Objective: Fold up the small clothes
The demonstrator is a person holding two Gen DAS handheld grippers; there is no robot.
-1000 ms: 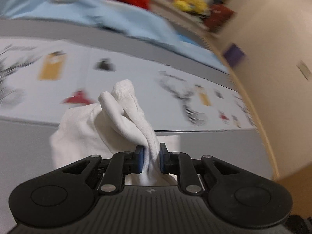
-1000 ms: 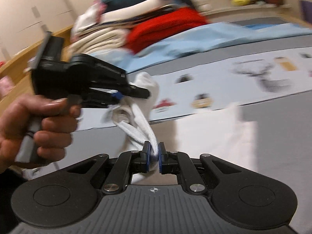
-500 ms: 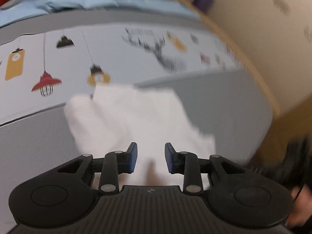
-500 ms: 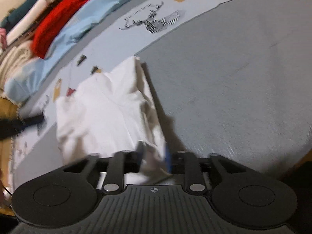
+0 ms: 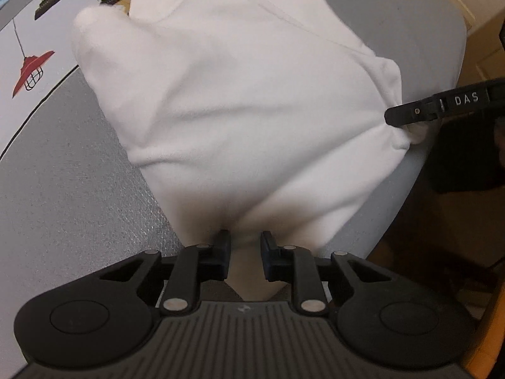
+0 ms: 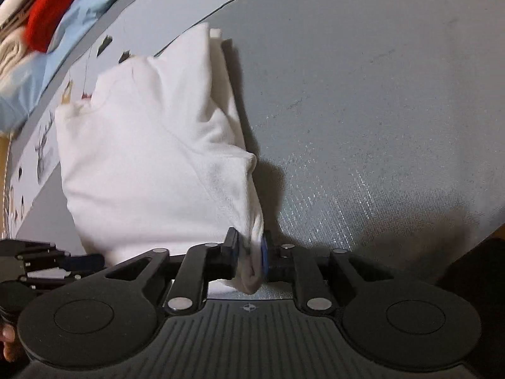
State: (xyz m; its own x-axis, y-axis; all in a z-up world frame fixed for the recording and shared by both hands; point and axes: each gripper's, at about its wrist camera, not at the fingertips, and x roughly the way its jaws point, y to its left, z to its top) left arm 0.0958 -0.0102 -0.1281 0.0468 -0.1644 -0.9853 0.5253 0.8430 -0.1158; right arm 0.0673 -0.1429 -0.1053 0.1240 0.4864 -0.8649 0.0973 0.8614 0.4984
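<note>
Garment laid flat on the mat, a gripper set at each of its two near corners.

The garment [image 5: 240,94] is spread on the mat [image 5: 72,189], its far edge lapped over the printed strip [image 5: 19,31] behind. The left gripper [image 5: 245,249] is placed at the near edge, the right gripper [image 6: 249,252] at the corner to its right. A pile of clothes [image 6: 38,22] is stacked behind the strip.

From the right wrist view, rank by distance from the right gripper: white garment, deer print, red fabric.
1. white garment: a bunched corner sits between the right gripper pads.
2. deer print: far left, beyond the garment.
3. red fabric: top left, farthest back.
</note>
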